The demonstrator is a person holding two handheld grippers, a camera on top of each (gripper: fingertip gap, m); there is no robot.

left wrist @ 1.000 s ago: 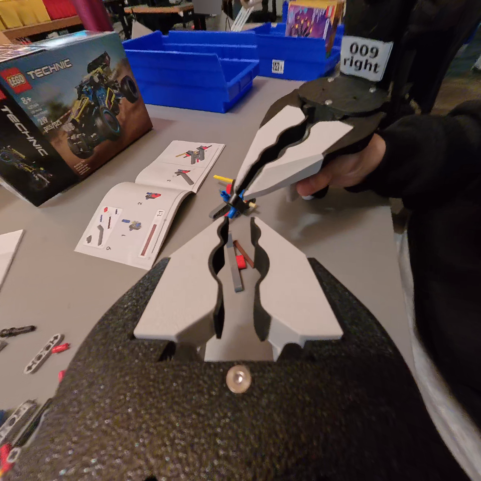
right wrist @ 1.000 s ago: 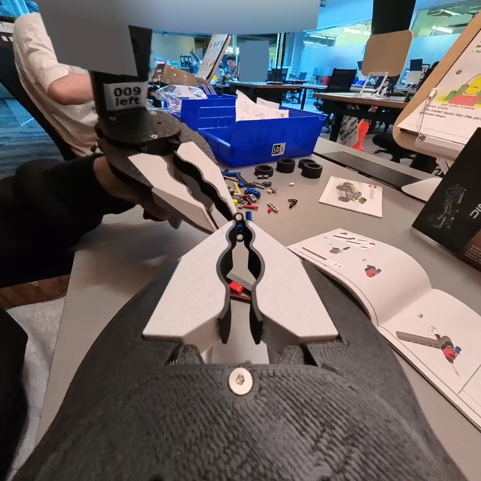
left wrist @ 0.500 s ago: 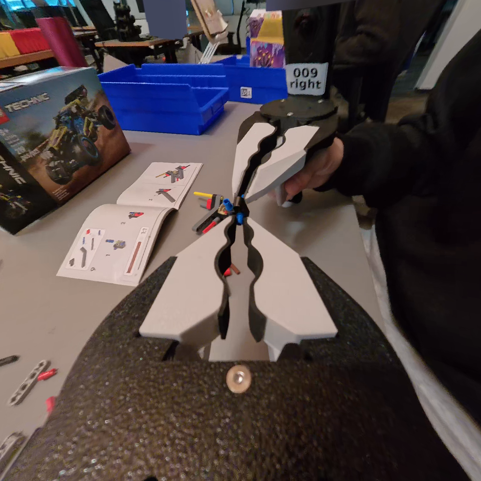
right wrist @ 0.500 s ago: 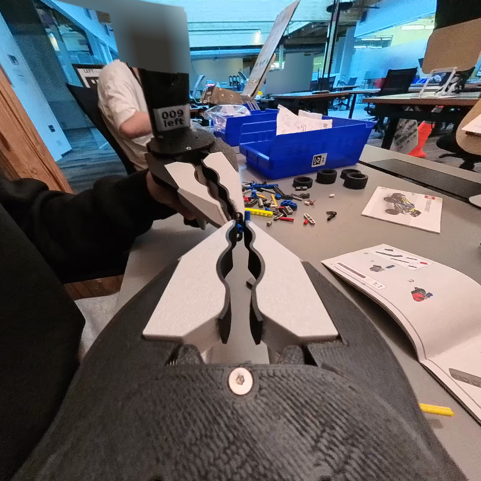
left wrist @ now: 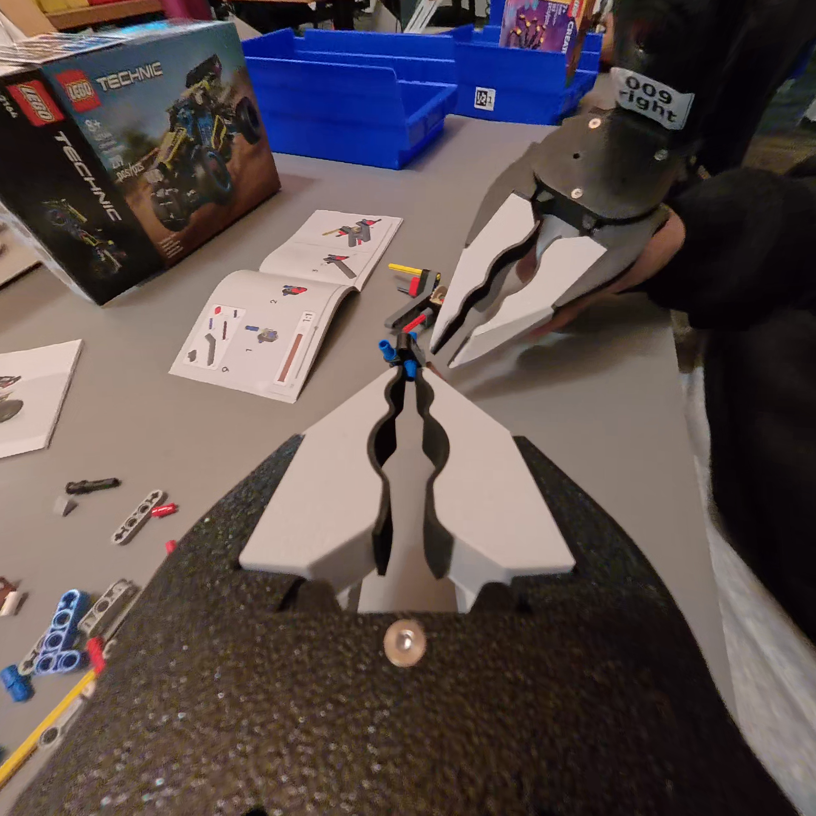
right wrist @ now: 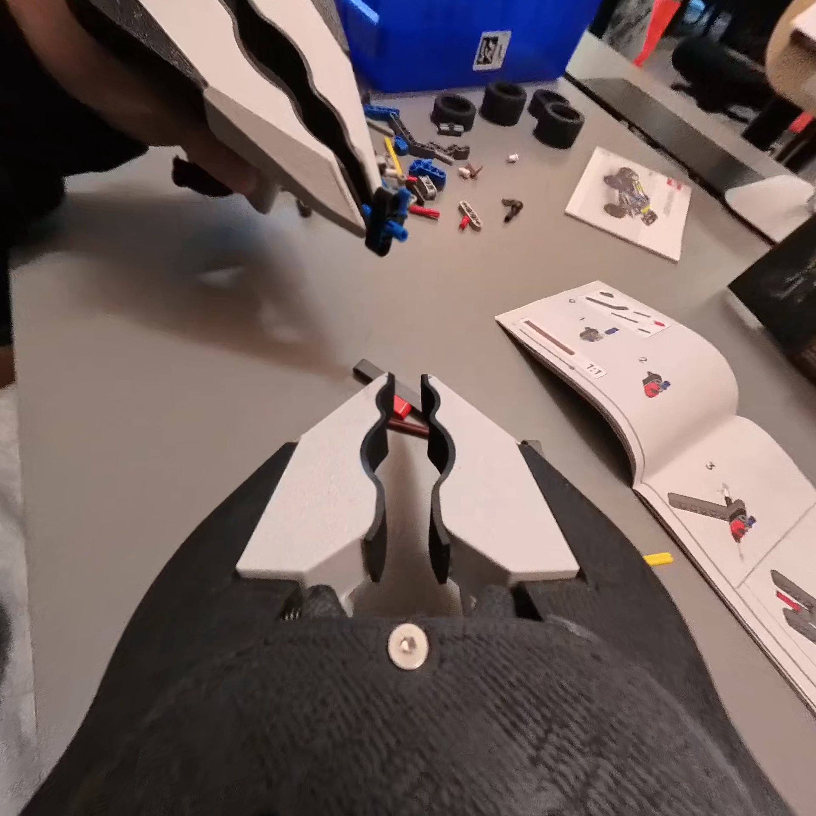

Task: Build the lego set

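Observation:
My left gripper [left wrist: 406,375] is shut on a small black piece with blue pins [left wrist: 399,351] and holds it above the table. It also shows in the right wrist view [right wrist: 368,207] with the piece [right wrist: 385,221] at its tips. My right gripper [right wrist: 405,380] is open and empty, low over a dark grey beam [right wrist: 368,370], a red piece [right wrist: 401,405] and a brown axle [right wrist: 408,427]. In the left wrist view the right gripper [left wrist: 443,357] is just right of the held piece, apart from it. A black sub-assembly with a yellow axle [left wrist: 415,300] lies beyond.
An open instruction booklet [left wrist: 282,318] lies left of centre, with the set's box [left wrist: 132,154] and blue bins [left wrist: 353,97] behind. Black tyres [right wrist: 503,103], a pile of loose parts [right wrist: 419,172] and a leaflet [right wrist: 631,203] lie farther off. More loose pieces [left wrist: 137,516] lie near my left gripper. The grippers' ends are close to 6 cm from one another.
My left gripper closed on the small piece that the right gripper was holding. The right gripper then opened, let go and dropped away toward the table.

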